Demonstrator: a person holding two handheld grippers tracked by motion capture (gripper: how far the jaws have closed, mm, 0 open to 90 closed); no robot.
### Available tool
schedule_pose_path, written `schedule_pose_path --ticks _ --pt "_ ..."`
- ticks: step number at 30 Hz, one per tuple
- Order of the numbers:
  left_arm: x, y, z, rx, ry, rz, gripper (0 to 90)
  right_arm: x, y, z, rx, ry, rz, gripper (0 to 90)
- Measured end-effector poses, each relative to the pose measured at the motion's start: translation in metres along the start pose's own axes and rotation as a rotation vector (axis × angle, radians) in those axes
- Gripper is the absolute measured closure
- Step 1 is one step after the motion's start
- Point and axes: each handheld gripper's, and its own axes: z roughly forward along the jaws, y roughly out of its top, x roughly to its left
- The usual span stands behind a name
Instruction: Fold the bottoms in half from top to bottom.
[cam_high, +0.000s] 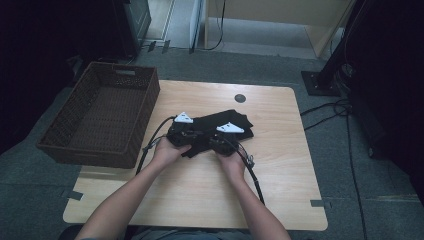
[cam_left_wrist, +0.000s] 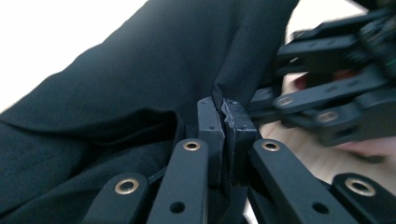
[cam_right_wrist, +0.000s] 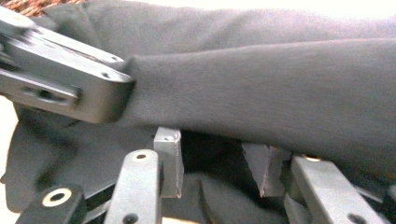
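Note:
A black garment (cam_high: 227, 120) lies bunched at the middle of the wooden table (cam_high: 200, 190). My left gripper (cam_high: 190, 134) is at its left side, and in the left gripper view this gripper (cam_left_wrist: 223, 116) is shut on a thin fold of the black cloth (cam_left_wrist: 140, 74). My right gripper (cam_high: 221, 140) sits close beside it on the right. In the right gripper view its jaws (cam_right_wrist: 215, 161) stand apart with dark cloth (cam_right_wrist: 280, 93) lying between and over them, and the pads do not press on it. The left gripper's body (cam_right_wrist: 70, 79) shows at the upper left there.
An empty brown wicker basket (cam_high: 90, 155) stands off the table's left edge. A small black round cap (cam_high: 240, 98) sits near the table's far edge. Cables (cam_high: 325, 115) trail on the floor at the right. Bare wood lies in front of my hands.

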Motion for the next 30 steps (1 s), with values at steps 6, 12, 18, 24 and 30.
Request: schedule_pose_path --ticks 6,12,18,24,30 --pt "-0.001 -0.008 0.004 0.006 0.028 0.016 87.0 -0.006 0.008 -0.028 0.066 0.042 0.022 65.2" --pt "-0.006 -0.019 0.005 -0.010 0.037 0.026 86.7 -0.012 0.025 -0.063 -0.067 0.030 0.008 67.1" --pt "-0.005 -0.028 -0.002 -0.015 0.023 0.028 85.8 -0.027 0.027 -0.041 0.027 -0.004 0.035 67.9" --pt "-0.005 -0.029 -0.007 0.002 -0.014 0.003 76.4 -0.022 0.001 -0.032 0.011 -0.015 0.013 68.9" --pt "-0.005 -0.028 -0.024 0.019 -0.065 -0.048 64.0 -0.015 -0.003 -0.034 0.022 -0.037 -0.053 65.6"
